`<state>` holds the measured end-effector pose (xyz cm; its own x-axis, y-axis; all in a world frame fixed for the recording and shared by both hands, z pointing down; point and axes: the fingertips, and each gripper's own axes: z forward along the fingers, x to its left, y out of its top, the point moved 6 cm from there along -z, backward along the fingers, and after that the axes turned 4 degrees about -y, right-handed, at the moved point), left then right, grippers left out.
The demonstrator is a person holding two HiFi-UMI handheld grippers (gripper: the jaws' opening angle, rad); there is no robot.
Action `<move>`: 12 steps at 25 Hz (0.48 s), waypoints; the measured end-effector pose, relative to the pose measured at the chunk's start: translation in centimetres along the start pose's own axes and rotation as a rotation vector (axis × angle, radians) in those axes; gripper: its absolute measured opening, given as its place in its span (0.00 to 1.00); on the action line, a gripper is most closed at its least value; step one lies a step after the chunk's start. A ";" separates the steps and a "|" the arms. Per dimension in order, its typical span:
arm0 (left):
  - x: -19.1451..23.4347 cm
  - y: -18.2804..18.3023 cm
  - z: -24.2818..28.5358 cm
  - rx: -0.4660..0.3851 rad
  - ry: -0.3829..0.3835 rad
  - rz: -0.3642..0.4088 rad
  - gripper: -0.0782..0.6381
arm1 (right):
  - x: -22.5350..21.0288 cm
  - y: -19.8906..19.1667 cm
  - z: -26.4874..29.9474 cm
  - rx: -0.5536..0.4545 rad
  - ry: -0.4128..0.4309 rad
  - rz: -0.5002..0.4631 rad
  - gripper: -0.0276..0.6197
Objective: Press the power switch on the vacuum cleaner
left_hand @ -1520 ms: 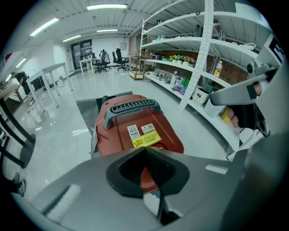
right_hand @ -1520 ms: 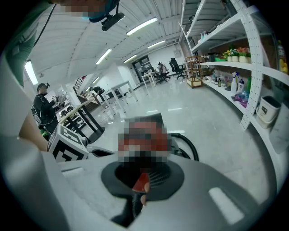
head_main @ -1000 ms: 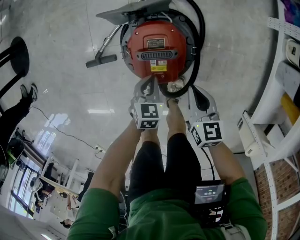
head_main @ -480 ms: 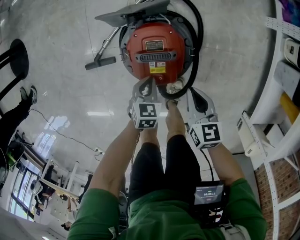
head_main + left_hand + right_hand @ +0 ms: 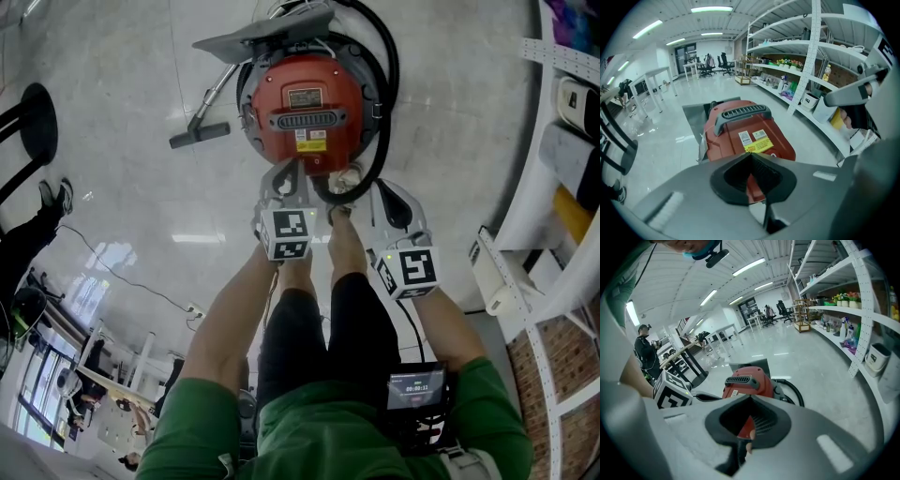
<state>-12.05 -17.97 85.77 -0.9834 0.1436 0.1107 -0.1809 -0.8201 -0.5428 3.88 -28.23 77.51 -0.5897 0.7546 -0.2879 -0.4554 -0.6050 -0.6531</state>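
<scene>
1. Red vacuum cleaner (image 5: 305, 103) stood on the pale floor (image 5: 112, 187) in the head view, directly ahead of the person's feet (image 5: 342, 211). A black hose (image 5: 389, 84) looped round its right side and a nozzle (image 5: 199, 136) lay to its left. Both forearms reached forward and down. The left gripper (image 5: 296, 169) was at the shell's near edge, contact unclear. The right gripper (image 5: 380, 192) was just beside it, near the hose.
2. From the left gripper view, the left gripper (image 5: 751, 154) had its jaws closed tip to tip on nothing. The vacuum cleaner (image 5: 740, 133), with a grey handle (image 5: 740, 112) and a yellow label (image 5: 759, 145), lay just beyond. Open floor (image 5: 661, 136) spread to the left, and shelving (image 5: 806, 70) edged the right.
3. From the right gripper view, the right gripper (image 5: 750, 397) likewise had its jaws together and empty. The vacuum cleaner (image 5: 747, 380) sat ahead, with the left gripper's marker cube (image 5: 670, 392) at left. Bare floor (image 5: 825, 366) ran right to the shelving (image 5: 862, 310).
</scene>
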 end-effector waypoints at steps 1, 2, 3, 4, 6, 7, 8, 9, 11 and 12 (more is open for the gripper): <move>0.2 0.4 -0.4 -0.025 0.008 -0.007 0.12 | 0.0 0.2 -0.1 -0.003 0.000 -0.005 0.04; 0.4 0.8 -0.9 -0.050 0.014 -0.014 0.12 | 0.0 0.6 -0.3 -0.008 -0.001 -0.010 0.04; 0.6 1.3 -1.5 -0.073 0.020 -0.019 0.12 | 0.1 1.0 -0.6 -0.013 -0.002 -0.014 0.04; 0.7 1.8 -2.2 -0.092 0.027 -0.024 0.12 | 0.3 1.4 -0.9 -0.019 -0.003 -0.019 0.04; 1.0 2.6 -3.9 -0.121 0.043 -0.035 0.12 | 0.8 2.6 -1.7 -0.033 -0.001 -0.030 0.04; 1.1 3.1 -4.9 -0.133 0.051 -0.038 0.12 | 1.1 3.2 -2.2 -0.041 0.001 -0.037 0.04; 1.1 3.5 -6.0 -0.145 0.056 -0.040 0.12 | 1.4 3.9 -2.8 -0.048 0.003 -0.043 0.04; 1.1 3.9 -7.2 -0.156 0.059 -0.039 0.12 | 1.8 4.6 -3.5 -0.055 0.003 -0.048 0.04; 1.1 4.7 -9.5 -0.174 0.063 -0.034 0.12 | 2.4 6.0 -4.8 -0.072 0.001 -0.059 0.04; 1.2 5.1 -10.5 -0.182 0.066 -0.032 0.12 | 2.7 6.7 -5.4 -0.081 -0.001 -0.065 0.04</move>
<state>-14.28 -16.16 74.34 -0.9748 0.2090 0.0782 -0.2052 -0.7016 -0.6824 2.83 -28.88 68.51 -0.5614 0.7912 -0.2426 -0.4371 -0.5324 -0.7249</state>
